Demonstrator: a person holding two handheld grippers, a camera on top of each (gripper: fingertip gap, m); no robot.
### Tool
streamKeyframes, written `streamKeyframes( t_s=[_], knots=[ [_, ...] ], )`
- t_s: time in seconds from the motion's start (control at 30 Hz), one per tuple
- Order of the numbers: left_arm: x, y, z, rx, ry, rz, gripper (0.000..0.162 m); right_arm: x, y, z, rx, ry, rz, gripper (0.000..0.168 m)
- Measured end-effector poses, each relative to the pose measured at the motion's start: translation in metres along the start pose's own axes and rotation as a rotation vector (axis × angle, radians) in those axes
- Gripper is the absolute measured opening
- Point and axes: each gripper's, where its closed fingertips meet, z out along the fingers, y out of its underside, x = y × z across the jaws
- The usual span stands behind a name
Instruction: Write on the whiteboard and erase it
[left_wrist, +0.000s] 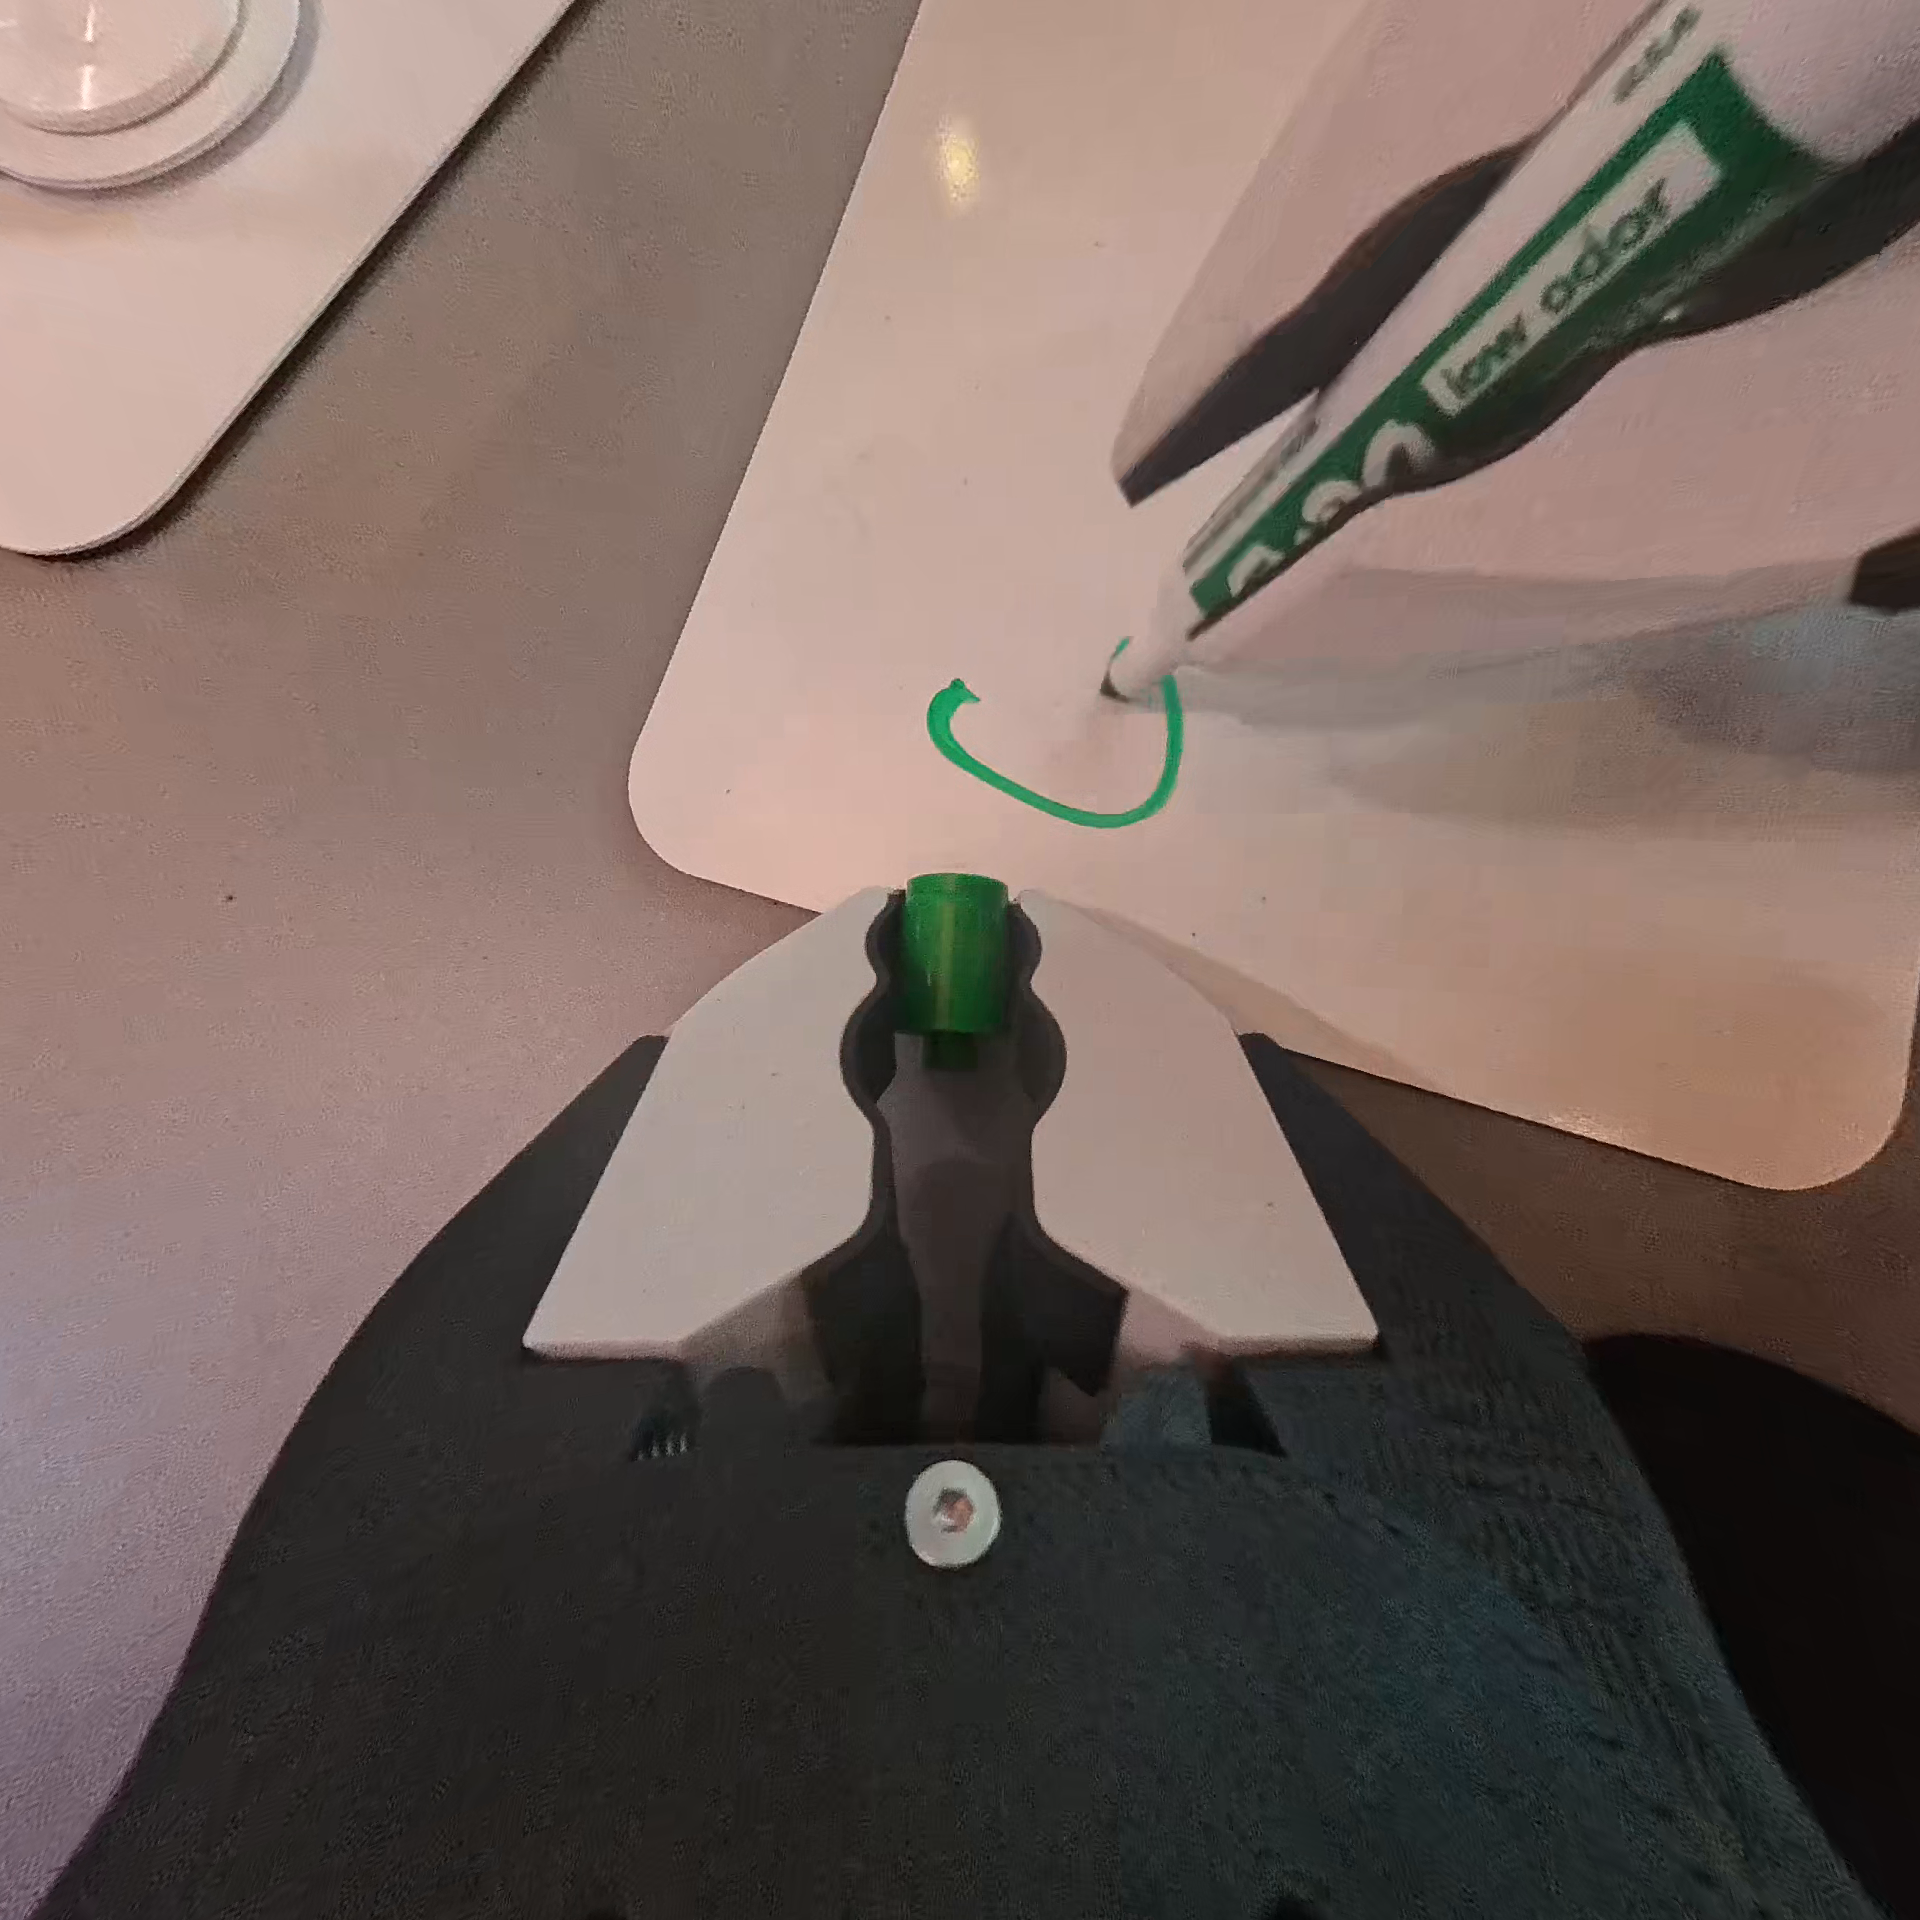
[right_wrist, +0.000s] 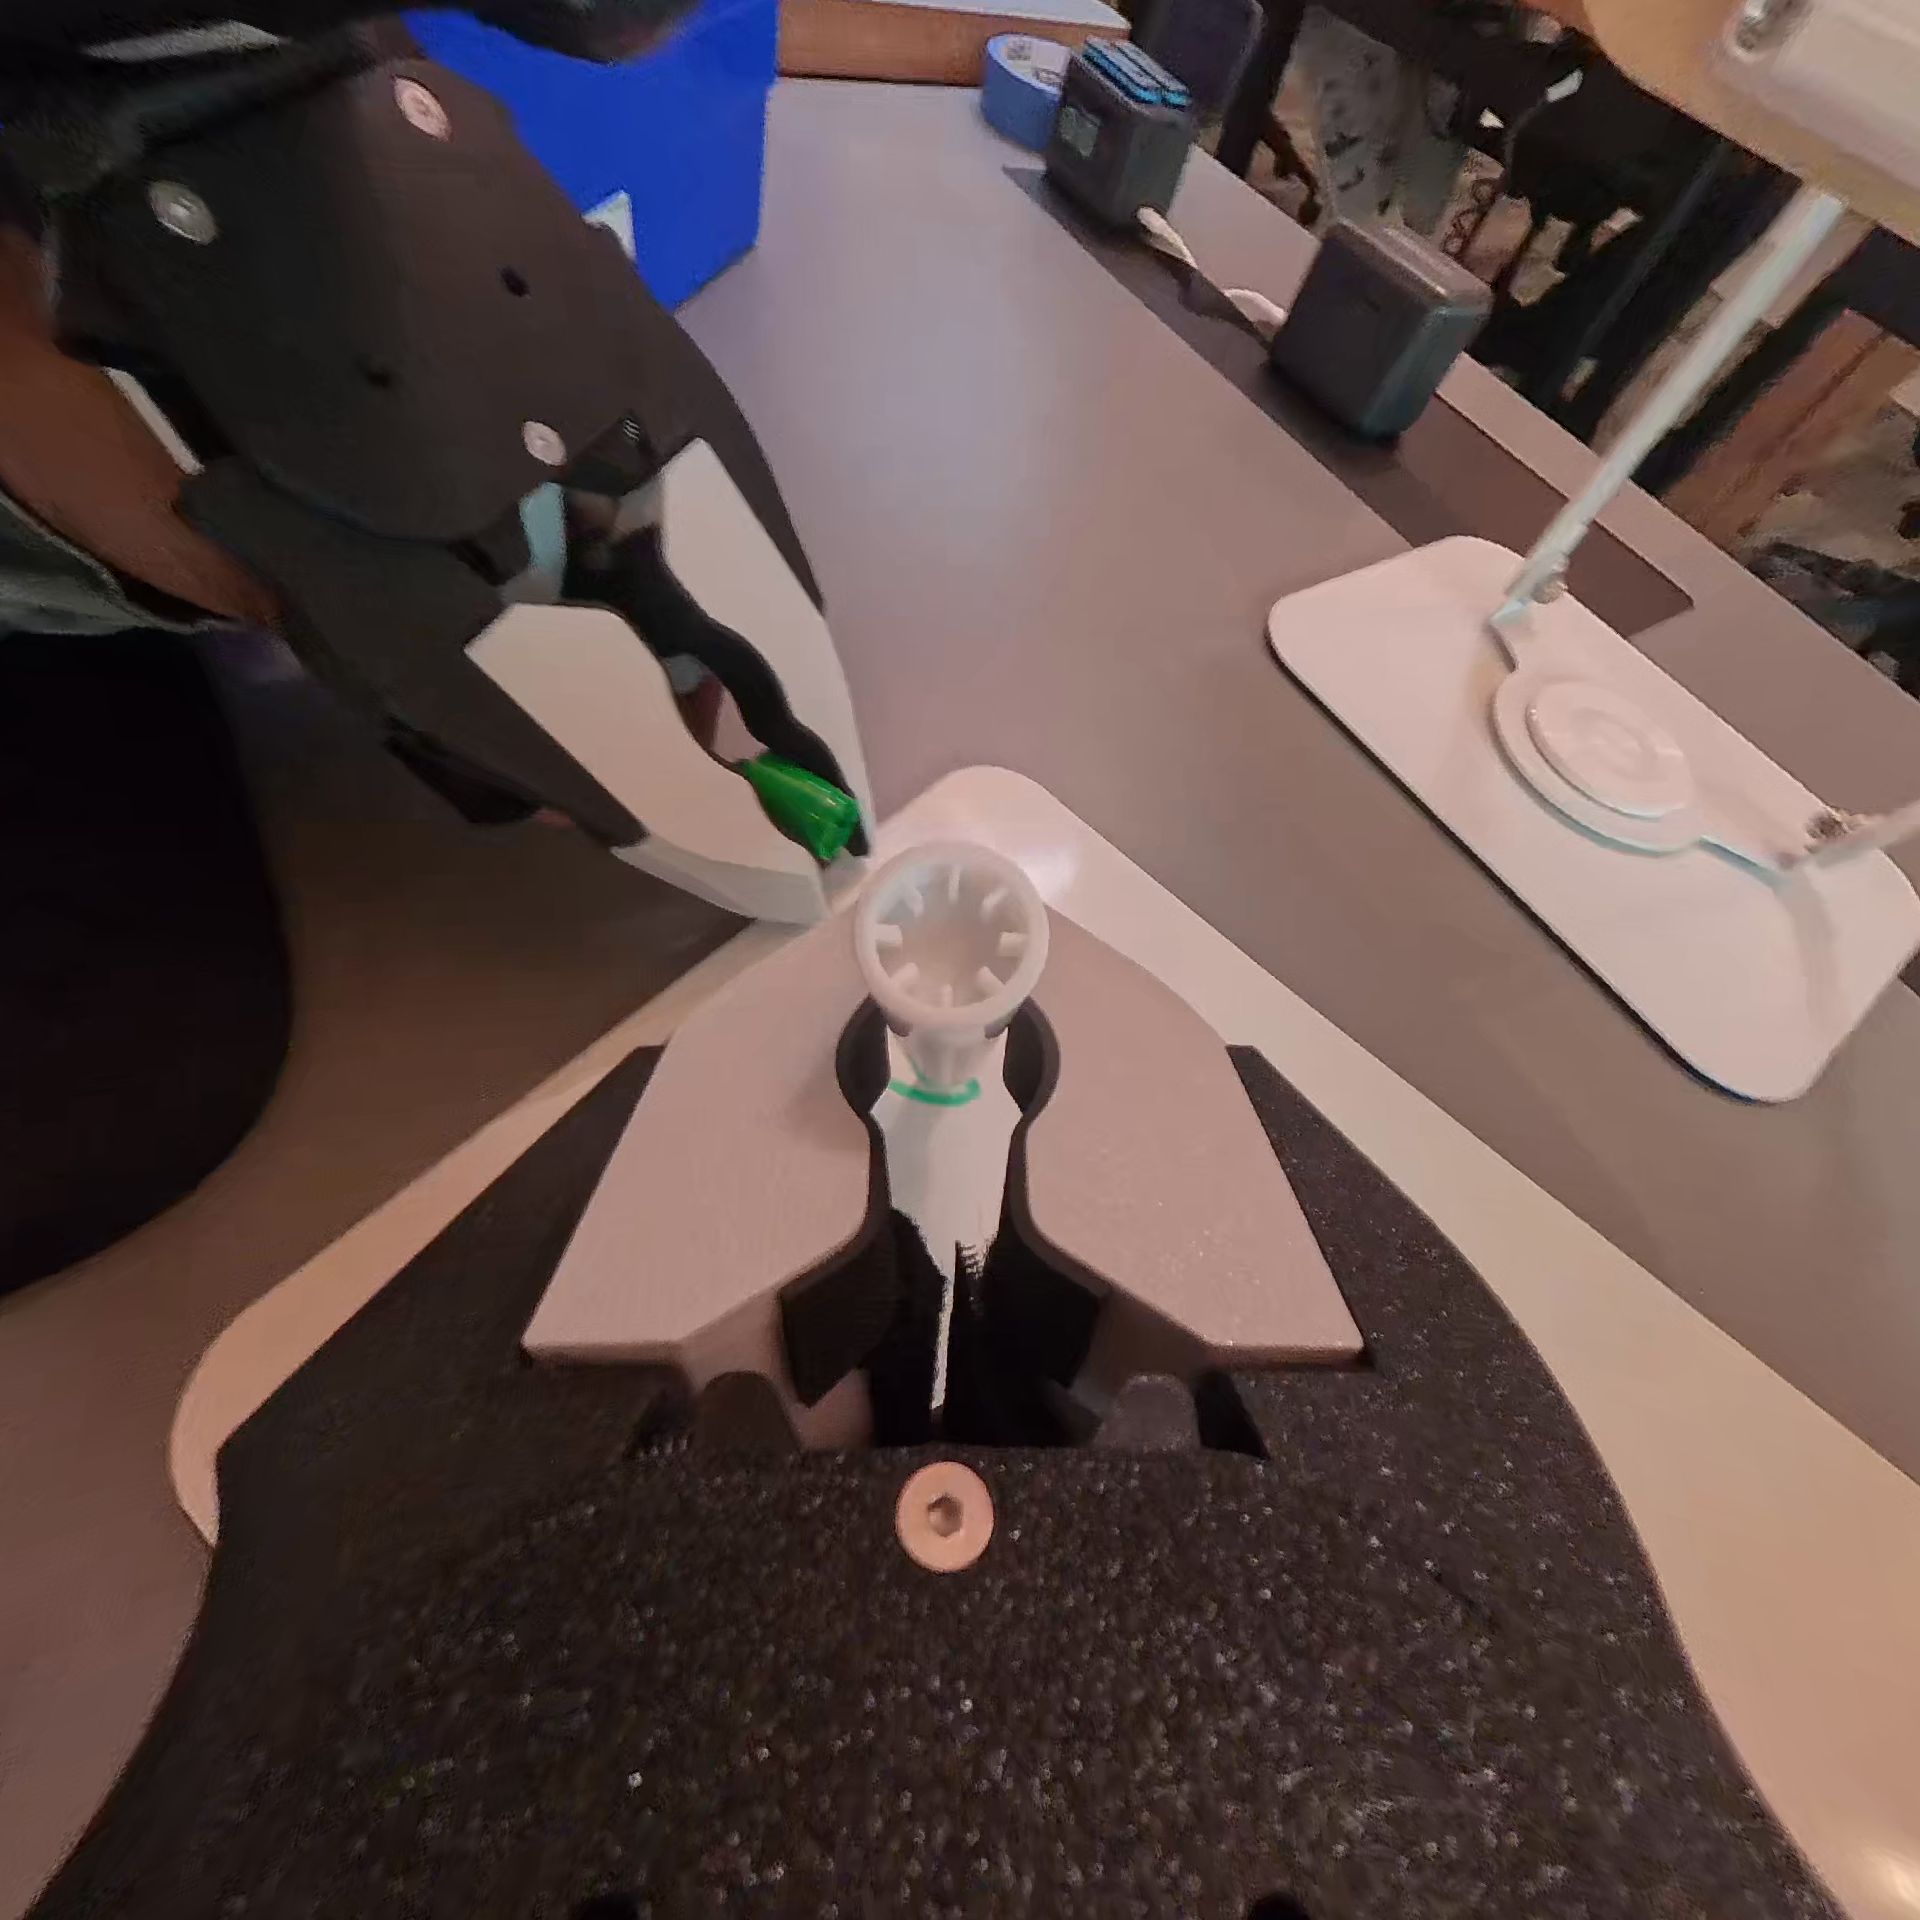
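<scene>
**Mid-stroke, cap held aside**

Now the right gripper (right_wrist: 948, 997) has its fingers closed on the green marker (left_wrist: 1475, 343), whose tip touches the whiteboard (left_wrist: 935, 468) at the end of a curved green line (left_wrist: 1049, 779). The whiteboard lies flat on the grey table (left_wrist: 364, 779). Just near of the board's near-left corner, the left gripper (left_wrist: 951, 935) grips the green cap (left_wrist: 954, 951) between its fingertips. A white lamp base (right_wrist: 1600, 790) stands on the table to the far right, with dark boxes (right_wrist: 1377, 322) and a blue bin (right_wrist: 644, 125) farther off.
</scene>
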Motion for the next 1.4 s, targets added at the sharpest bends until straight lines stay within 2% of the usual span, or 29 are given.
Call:
streamKeyframes(
  t_s=[0.1, 0.2, 0.3, 0.43, 0.77, 1.03, 1.4],
  knots=[
    [0.001, 0.0, 0.0, 0.0, 0.001, 0.004, 0.018, -0.006, -0.003, 0.003, 0.003, -0.015, -0.013, 0.018],
    [0.001, 0.0, 0.0, 0.0, 0.003, 0.006, 0.018, 0.011, 0.003, -0.001, -0.021, 0.041, -0.004, 0.018],
    [0.001, 0.0, 0.0, 0.001, 0.004, 0.008, 0.019, 0.024, -0.006, -0.002, 0.015, 0.072, -0.004, 0.018],
    [0.001, 0.0, 0.0, 0.002, 0.006, 0.006, 0.018, 0.037, -0.002, 0.008, -0.012, 0.091, 0.004, 0.018],
    [0.002, 0.0, 0.0, 0.003, 0.01, 0.007, 0.019, 0.017, 0.013, -0.018, -0.073, 0.076, 0.064, 0.018],
    [0.002, -0.001, 0.0, 0.003, 0.008, 0.011, 0.019, 0.052, 0.009, -0.001, -0.039, 0.126, 0.073, 0.018],
    [0.003, -0.001, 0.0, 0.004, 0.01, 0.019, 0.02, 0.035, 0.015, -0.02, -0.066, 0.112, 0.094, 0.018]
  ],
)
